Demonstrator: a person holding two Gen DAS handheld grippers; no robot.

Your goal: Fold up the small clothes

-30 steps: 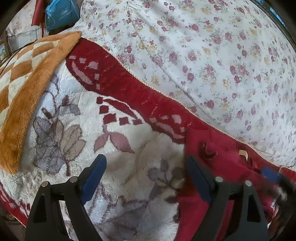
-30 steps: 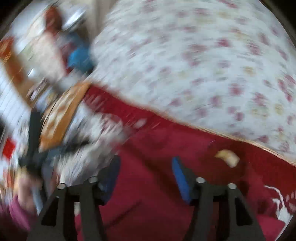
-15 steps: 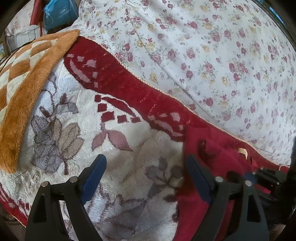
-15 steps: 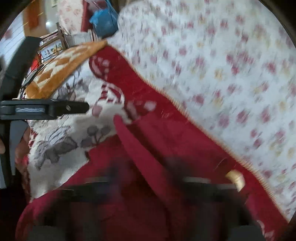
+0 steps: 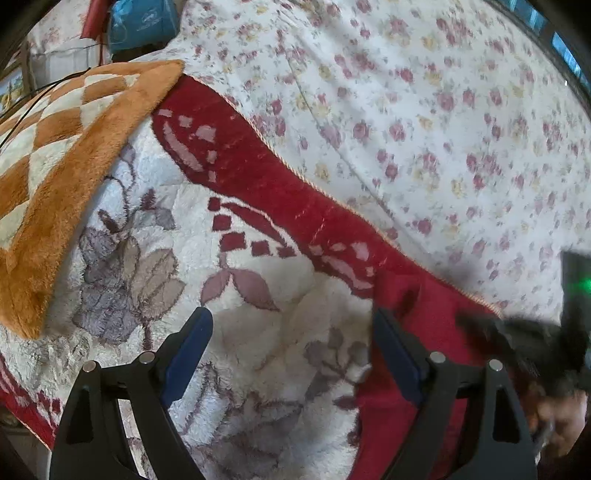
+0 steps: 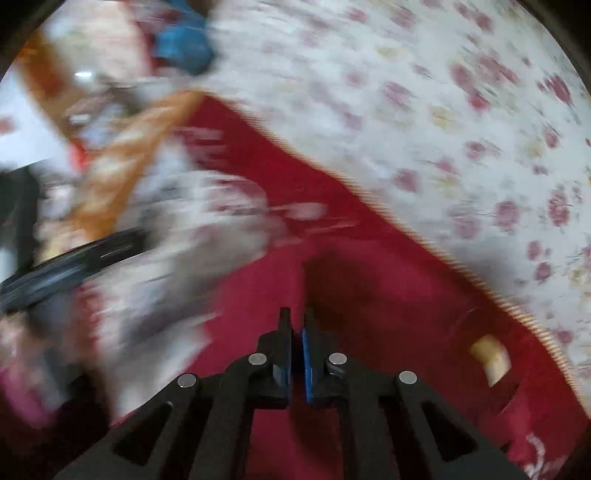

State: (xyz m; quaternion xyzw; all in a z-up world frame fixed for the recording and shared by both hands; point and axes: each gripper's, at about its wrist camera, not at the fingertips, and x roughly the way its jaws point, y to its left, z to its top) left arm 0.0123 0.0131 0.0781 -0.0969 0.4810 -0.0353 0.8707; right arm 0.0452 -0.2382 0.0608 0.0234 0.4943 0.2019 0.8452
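Right claw [image 6: 296, 325] clamped on a raised fold of the soft red garment [image 6: 369, 295]; left claw [image 5: 291, 354] gapes empty beside its edge.

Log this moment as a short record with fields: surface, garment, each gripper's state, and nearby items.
surface: plush blanket with a white floral centre and red border, lying on a flowered sheet
garment: red garment on the blanket, a fold of it raised at the right gripper's tips
left gripper: jaws wide open, nothing between them, over the blanket's white part beside the garment's edge
right gripper: jaws shut on a raised fold of the garment; view blurred
nearby: orange checkered mat at the left; blue bag at the top
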